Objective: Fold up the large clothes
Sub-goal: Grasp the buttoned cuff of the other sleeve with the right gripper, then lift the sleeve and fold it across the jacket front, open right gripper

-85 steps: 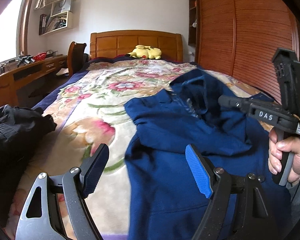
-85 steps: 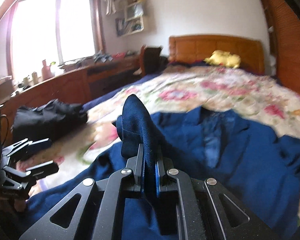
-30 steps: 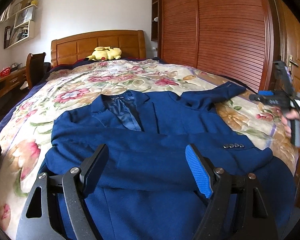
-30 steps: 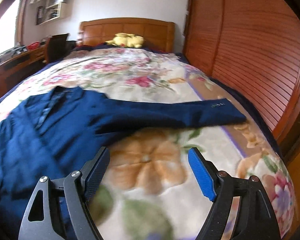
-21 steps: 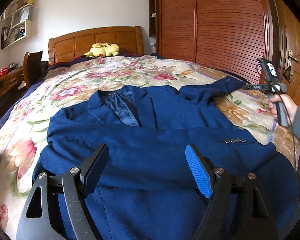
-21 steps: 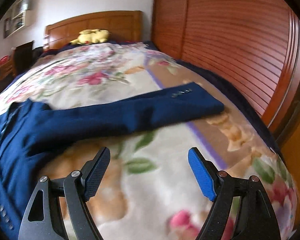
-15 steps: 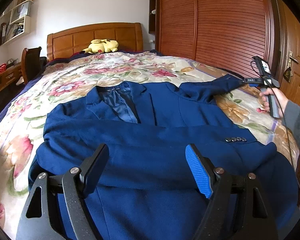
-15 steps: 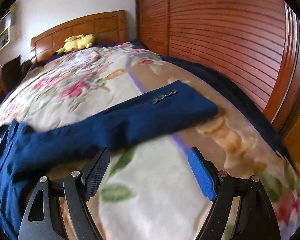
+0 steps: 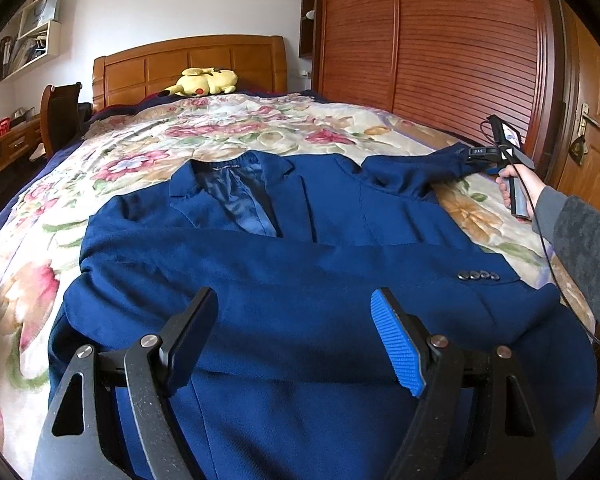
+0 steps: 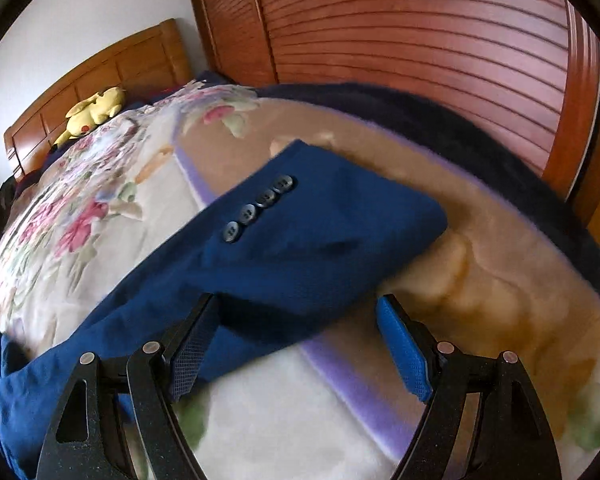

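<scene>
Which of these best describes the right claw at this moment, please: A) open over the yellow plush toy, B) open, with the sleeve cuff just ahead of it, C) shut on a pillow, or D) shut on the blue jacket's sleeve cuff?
B: the right claw stands open, its pads apart, with the buttoned sleeve cuff lying unheld just ahead.

You were working in a bedroom of a home. A bed with a wooden headboard filled the middle of the room, covered by a floral blanket, and a yellow plush toy lay at the head of the bed, just in front of the headboard. To the right of the bed stood a louvred wooden wardrobe, with a wooden door beyond it. To the left of the bed you had a wooden desk with a chair, and wall shelves above them.
</scene>
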Demonstrator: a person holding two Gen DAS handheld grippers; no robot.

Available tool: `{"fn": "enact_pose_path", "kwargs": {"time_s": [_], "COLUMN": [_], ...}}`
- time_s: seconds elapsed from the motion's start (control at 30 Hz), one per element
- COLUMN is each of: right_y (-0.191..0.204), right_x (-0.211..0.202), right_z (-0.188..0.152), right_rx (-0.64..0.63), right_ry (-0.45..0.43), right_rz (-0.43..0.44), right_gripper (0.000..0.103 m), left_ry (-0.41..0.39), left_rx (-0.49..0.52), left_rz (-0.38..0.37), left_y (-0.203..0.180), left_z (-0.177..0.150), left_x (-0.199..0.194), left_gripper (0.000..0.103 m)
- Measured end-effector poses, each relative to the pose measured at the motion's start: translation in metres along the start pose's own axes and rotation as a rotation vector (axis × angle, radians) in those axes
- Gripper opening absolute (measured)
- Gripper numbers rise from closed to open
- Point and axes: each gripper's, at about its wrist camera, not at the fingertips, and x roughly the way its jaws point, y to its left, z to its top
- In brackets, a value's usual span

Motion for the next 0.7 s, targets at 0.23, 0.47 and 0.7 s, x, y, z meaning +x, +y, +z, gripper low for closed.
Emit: {"fn": "enact_pose_path", "kwargs": {"time_s": [0.23,0.47,0.7], "right_y": [0.006,0.008,0.03], "right_x": [0.01,0.011,-0.017], "right_z": [-0.002,-0.004,-0.014], "right_rx": [-0.04,-0.067,-0.184], "right_ry": [-0.001,-0.035,-0.061], "right_rz": [-0.023,-0.004,-0.01], "right_gripper": [0.083,0.052,0.004], "left_ry": [0.001,0.001,-0.007], "left_rx": [0.0,0.003,-0.002], "left_rz": [0.0,0.003,0.01], "left_y": [0.001,0.001,0.002], "left_z": [0.0,-0.001,-0.002], "left_x": [0.0,0.001,-0.002], "left_gripper": [0.08,0.08,0.08]}}
